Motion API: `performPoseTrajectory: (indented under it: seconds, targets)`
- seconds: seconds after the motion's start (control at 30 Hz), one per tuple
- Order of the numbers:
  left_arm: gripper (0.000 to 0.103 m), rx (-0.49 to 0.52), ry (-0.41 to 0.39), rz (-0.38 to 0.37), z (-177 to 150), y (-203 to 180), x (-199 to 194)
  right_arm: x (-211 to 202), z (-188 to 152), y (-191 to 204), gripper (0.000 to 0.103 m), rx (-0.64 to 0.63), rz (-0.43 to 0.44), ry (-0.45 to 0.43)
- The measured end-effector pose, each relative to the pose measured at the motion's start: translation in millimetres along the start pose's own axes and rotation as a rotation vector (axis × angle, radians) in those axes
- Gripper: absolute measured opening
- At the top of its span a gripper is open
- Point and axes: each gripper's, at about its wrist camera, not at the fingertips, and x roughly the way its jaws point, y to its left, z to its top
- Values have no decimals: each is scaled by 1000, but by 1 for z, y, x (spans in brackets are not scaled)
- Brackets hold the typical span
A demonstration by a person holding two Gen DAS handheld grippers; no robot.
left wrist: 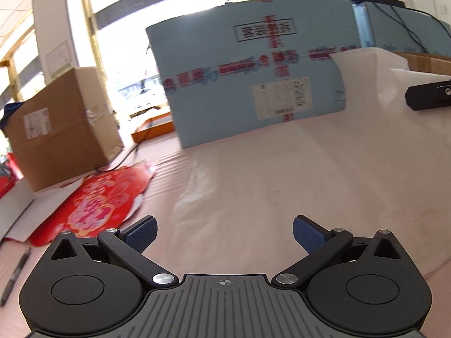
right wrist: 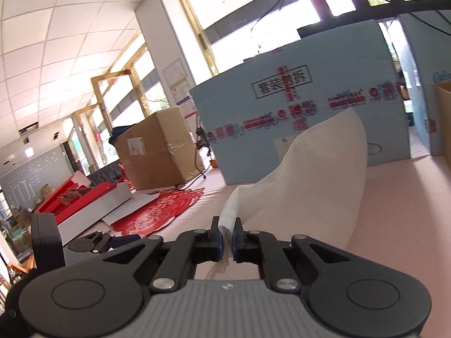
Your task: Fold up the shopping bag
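The white shopping bag (right wrist: 313, 180) is lifted off the pink table, its edge pinched in my right gripper (right wrist: 225, 235), which is shut on it. The bag's body curves up and to the right of the jaws. In the left wrist view the bag (left wrist: 375, 90) hangs at the far right, with a finger of the right gripper (left wrist: 428, 95) against it. My left gripper (left wrist: 224, 232) is open and empty, held low over the bare table, left of the bag. The left gripper also shows in the right wrist view (right wrist: 112, 240) at lower left.
A large light-blue carton (left wrist: 248, 84) stands across the back of the pink table (left wrist: 267, 183). A brown cardboard box (left wrist: 59, 132) sits at the left, with a red patterned sheet (left wrist: 95, 205) and a pen (left wrist: 15, 276) in front of it. Another brown box edge (right wrist: 444, 124) is at right.
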Motion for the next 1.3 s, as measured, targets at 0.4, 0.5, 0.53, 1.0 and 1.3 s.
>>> performPoseTrajectory:
  seconds: [0.4,0.5,0.53,1.0,1.3]
  targets:
    - [103,-68,97,75,-27,31,4,72,0,51,7,-176,166,86]
    - [103,-76,94,70,-28,32,3,90,-10,68,7,-218,205,123]
    - [103,-79,94,68,-29,33,3,96,-12,72,7,-227,215,137]
    - [103,-122,96,40,-34,39,3,135,-26,107,80,-230,303,248]
    - [103,-137,95,83,-47,52,-20,96,12,53,81,-153,106,130]
